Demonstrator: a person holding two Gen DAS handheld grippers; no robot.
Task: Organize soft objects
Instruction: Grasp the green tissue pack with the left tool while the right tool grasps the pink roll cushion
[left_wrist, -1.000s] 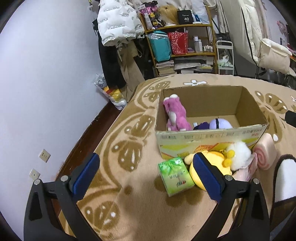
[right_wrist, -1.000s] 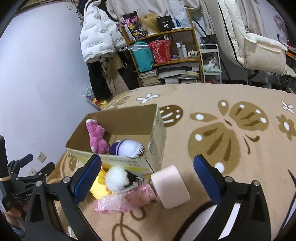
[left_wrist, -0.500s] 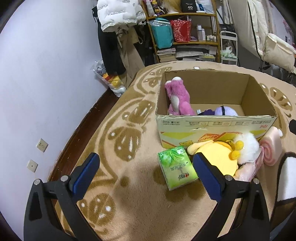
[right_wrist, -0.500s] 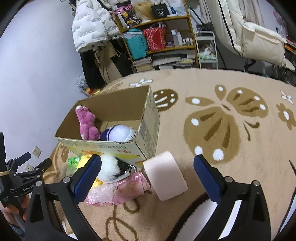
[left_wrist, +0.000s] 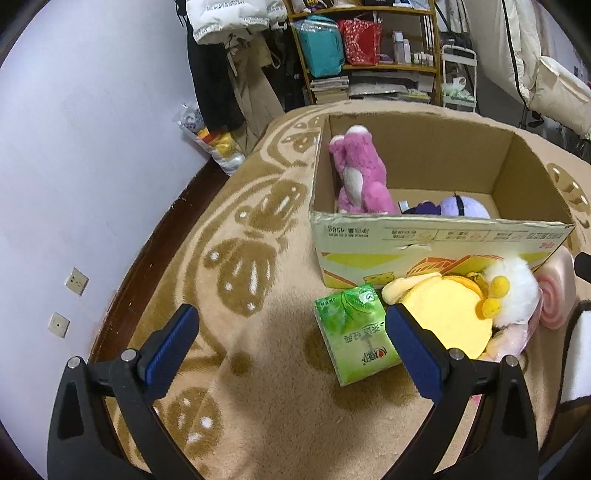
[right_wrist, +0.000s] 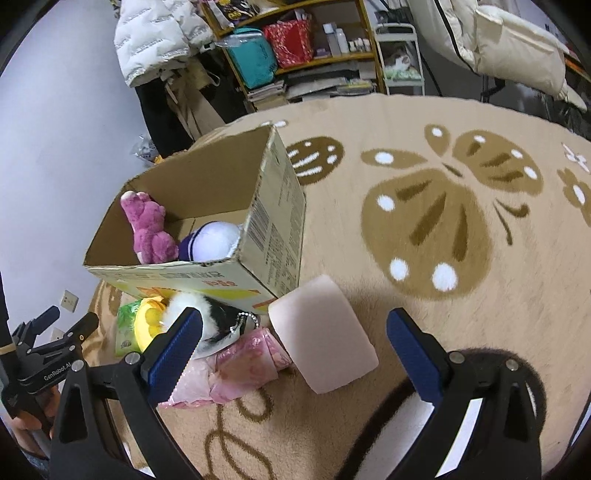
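Matt corrugated brown cardboard box (left_wrist: 436, 247), printed front panel. Fuzzy pink plush bear (left_wrist: 360, 177) inside; glossy green plastic-wrapped tissue pack (left_wrist: 354, 332) on a napped beige-and-brown carpet (left_wrist: 258, 387). Smooth matt pink foam roll (right_wrist: 321, 332).

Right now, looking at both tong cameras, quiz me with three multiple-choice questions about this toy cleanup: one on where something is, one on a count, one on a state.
1. Where is the green tissue pack?
A. inside the cardboard box
B. on the carpet in front of the box
C. on the shelf

2. How many plush toys lie inside the cardboard box?
A. none
B. two
C. four

3. What state are the right tongs in?
A. open, holding nothing
B. shut on the roll
C. shut on the pink bag

Answers:
1 B, the pack lies on the carpet by the box's front wall.
2 B, only the pink plush and the purple-and-white plush show inside.
3 A, their blue pads stand wide apart above the pink roll, not touching it.
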